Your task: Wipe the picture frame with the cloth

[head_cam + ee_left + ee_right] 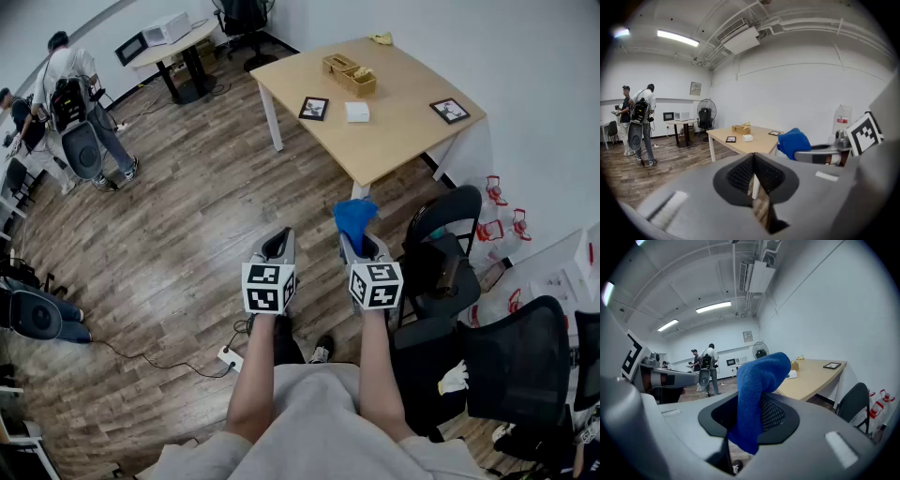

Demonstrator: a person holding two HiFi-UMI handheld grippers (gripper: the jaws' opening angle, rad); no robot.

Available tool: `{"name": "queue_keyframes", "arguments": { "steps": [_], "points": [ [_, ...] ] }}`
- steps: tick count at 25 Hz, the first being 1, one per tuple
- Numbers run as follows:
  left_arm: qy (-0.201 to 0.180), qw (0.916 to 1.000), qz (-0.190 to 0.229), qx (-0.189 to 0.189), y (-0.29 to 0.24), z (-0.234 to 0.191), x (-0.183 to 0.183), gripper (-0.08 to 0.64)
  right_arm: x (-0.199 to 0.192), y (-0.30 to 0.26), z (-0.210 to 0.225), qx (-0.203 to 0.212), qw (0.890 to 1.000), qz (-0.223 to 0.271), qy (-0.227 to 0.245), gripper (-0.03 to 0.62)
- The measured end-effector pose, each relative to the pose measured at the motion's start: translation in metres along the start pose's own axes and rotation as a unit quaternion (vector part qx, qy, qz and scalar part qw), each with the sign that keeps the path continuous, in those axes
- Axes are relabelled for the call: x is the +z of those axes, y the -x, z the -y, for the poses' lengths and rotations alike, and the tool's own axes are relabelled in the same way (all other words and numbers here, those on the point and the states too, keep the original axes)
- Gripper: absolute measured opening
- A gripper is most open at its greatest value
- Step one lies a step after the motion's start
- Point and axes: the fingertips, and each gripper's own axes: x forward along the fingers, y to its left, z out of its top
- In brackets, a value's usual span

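My right gripper (357, 236) is shut on a blue cloth (354, 218), which bulges up out of the jaws (757, 394). To its left my left gripper (277, 244) is shut with nothing in it. Both are held over the wooden floor, short of the light wooden table (394, 127). Two black picture frames lie flat on that table: one (314, 108) near the left edge, one (449, 110) near the right corner. From the left gripper view the table (761, 143), a frame (731, 139) and the cloth (793, 142) show ahead.
A wooden box (349, 74) and a small white box (356, 112) sit on the table. Black office chairs (441, 272) stand close on my right. A second table (173, 42) with a microwave and people (80, 103) stand at far left. A power strip (228, 357) lies on the floor.
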Motion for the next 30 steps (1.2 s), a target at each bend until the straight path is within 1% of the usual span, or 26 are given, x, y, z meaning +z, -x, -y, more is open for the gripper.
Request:
{"name": "queue_keyframes", "arguments": {
  "steps": [4, 10, 15, 18, 21, 24, 30],
  "points": [
    [-0.003, 1.0000, -0.002, -0.002, -0.002, 0.000, -0.003, 0.052, 0.001, -0.001, 0.005, -0.002, 1.000, 0.002, -0.005, 0.104],
    [-0.004, 1.0000, -0.004, 0.005, -0.001, -0.011, -0.003, 0.052, 0.001, -0.009, 0.000, 0.002, 1.000, 0.003, -0.003, 0.104],
    [-0.008, 0.9999, -0.008, 0.002, -0.010, -0.020, -0.002, 0.052, 0.014, -0.019, 0.007, -0.001, 0.999, 0.027, -0.030, 0.106],
    [-0.002, 0.9999, -0.009, 0.005, -0.022, -0.033, 0.000, 0.052, 0.017, -0.032, 0.009, 0.004, 0.999, 0.030, -0.033, 0.106],
    [0.000, 0.9999, -0.010, 0.001, -0.045, -0.049, 0.008, 0.052, 0.018, -0.056, 0.015, 0.005, 0.999, 0.020, -0.033, 0.106],
    [-0.002, 0.9999, -0.011, -0.010, -0.080, -0.064, 0.022, 0.052, 0.024, -0.090, 0.031, -0.003, 0.999, 0.003, -0.034, 0.106],
    [0.003, 0.9996, 0.002, -0.028, -0.164, -0.121, 0.074, 0.052, 0.052, -0.169, 0.074, -0.032, 0.998, -0.014, -0.045, 0.106]
  ]
}}
